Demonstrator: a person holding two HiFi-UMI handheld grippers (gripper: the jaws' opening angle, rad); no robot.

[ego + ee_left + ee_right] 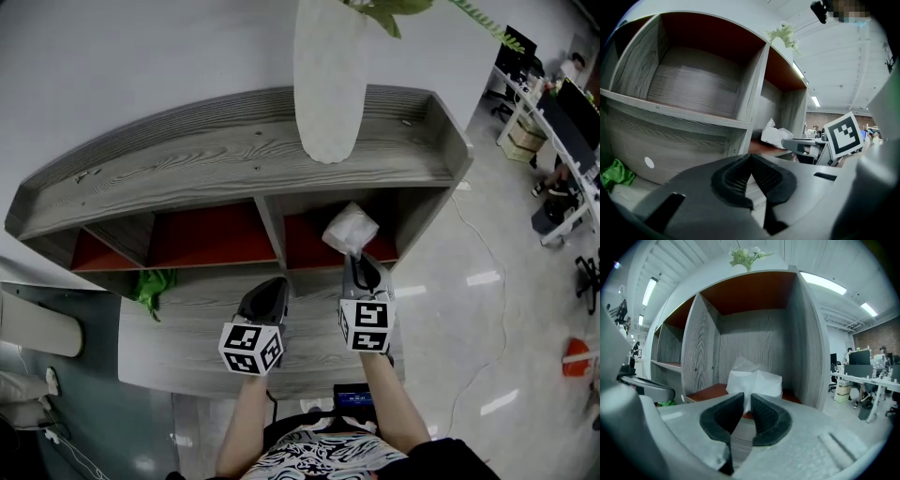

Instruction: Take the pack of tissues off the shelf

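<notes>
Tongs on the left [751,158] hang clenched on nothing; the right tongs [746,404], level beside them and nearer the job, pinch the near edge of the pack of tissues [759,382]. It lies straight ahead, broadside to us, on the red floor of the shelf's [187,159] right-hand compartment, so we judge a straight pull backward suffices.
</notes>
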